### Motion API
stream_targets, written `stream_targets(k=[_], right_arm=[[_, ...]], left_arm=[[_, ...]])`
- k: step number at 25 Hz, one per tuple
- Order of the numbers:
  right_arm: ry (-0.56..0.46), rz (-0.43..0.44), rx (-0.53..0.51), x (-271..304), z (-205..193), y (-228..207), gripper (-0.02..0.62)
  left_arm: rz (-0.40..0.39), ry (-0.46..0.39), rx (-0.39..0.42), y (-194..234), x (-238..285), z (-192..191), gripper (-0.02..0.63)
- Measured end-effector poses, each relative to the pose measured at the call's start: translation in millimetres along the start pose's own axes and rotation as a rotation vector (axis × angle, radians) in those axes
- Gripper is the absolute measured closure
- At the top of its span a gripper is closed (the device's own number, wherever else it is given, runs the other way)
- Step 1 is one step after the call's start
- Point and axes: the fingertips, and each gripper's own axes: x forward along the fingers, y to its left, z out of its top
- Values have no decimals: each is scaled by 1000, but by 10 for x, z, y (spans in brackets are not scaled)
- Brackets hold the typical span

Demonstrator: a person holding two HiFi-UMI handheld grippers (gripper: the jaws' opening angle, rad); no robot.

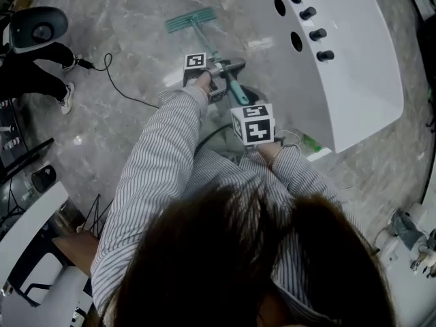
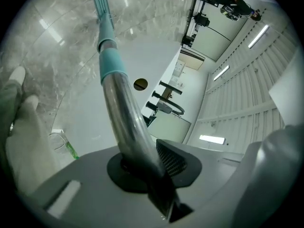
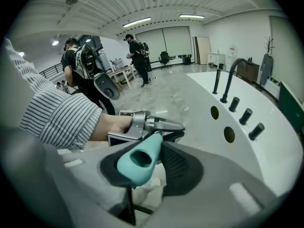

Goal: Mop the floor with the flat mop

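Observation:
The flat mop's teal head (image 1: 191,20) lies on the grey marble floor ahead of me, its pole (image 1: 216,58) slanting back toward my body. My left gripper (image 1: 228,67) is shut on the pole's metal part. In the left gripper view the metal pole (image 2: 124,113) passes between the jaws of that gripper (image 2: 142,167) and runs up to the teal sleeve (image 2: 110,61). My right gripper (image 1: 240,103) is shut on the teal handle end (image 3: 140,161), which fills the jaws of that gripper (image 3: 142,167) in the right gripper view.
A white bathtub (image 1: 354,67) with black taps stands close on the right. A black cable (image 1: 119,87) crosses the floor on the left, near a standing person's legs (image 1: 37,73). A small green bottle (image 1: 310,144) lies at the tub's foot. A chair (image 1: 41,278) is at lower left.

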Motion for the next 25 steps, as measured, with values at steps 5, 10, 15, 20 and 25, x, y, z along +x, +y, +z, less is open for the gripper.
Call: stream_targets(k=[5,10,15,20,25], right_arm=[[10,10,-28,523,615,-127,477],[30,33,-80,1106,1255,-191,476],[35,69,-89,1705,2119,-325,476],[27,69,-80,2175,2775,-464,476],[28,87,-78,2539,3226,-496,476]], left_arm=[[1,-60,16,-371,97,783,551],[21,-94,22,-731,130,1600,555],[8,-134,14,-1264,231,2526,555],[-2,-159,18,-1689,322,3239,554],[-26,-194,25,-1966,343,3795,555]])
